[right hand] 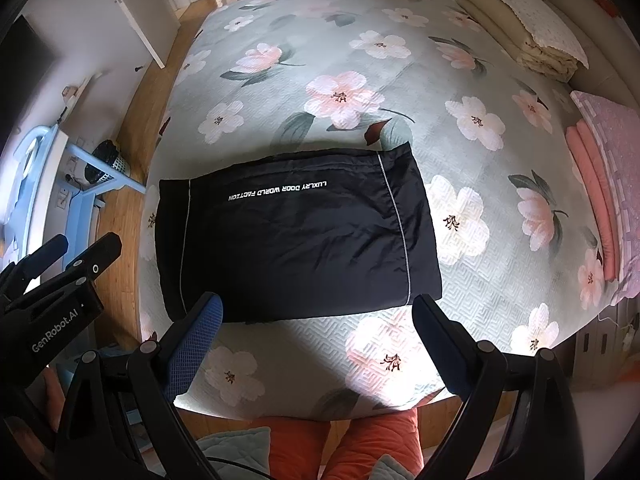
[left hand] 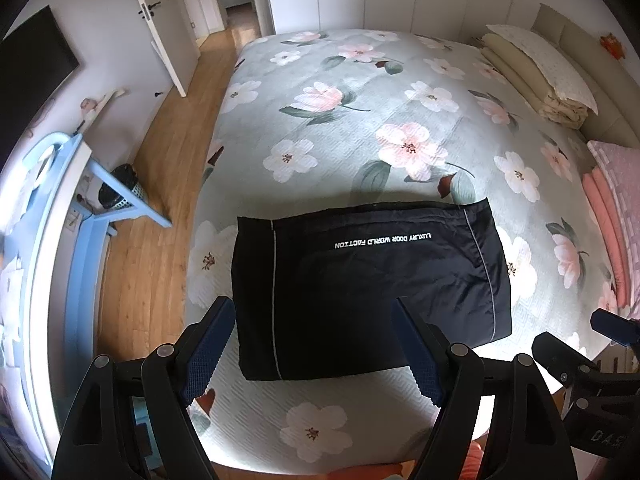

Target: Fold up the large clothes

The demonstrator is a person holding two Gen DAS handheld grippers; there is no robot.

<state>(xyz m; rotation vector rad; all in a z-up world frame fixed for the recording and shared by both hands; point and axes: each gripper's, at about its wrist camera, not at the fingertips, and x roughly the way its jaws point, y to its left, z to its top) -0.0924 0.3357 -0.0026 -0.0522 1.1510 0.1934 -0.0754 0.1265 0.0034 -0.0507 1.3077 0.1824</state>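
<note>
A black garment [left hand: 360,288] with white lettering and thin grey piping lies folded into a flat rectangle near the front edge of the floral bed [left hand: 360,120]. It also shows in the right wrist view [right hand: 296,236]. My left gripper [left hand: 314,316] is open and empty, held above the garment's near edge. My right gripper [right hand: 316,312] is open and empty, held above the garment's near edge; it also shows at the right edge of the left wrist view [left hand: 600,340]. The left gripper shows at the left of the right wrist view [right hand: 60,264].
Folded beige bedding [left hand: 532,72] and pink bedding [left hand: 616,216] lie along the bed's right side. A blue desk [left hand: 80,200] and a bin [left hand: 128,188] stand left on the wood floor [left hand: 160,160]. An open door [left hand: 160,28] is at the back left. Orange cushions [right hand: 360,440] lie below the bed's front edge.
</note>
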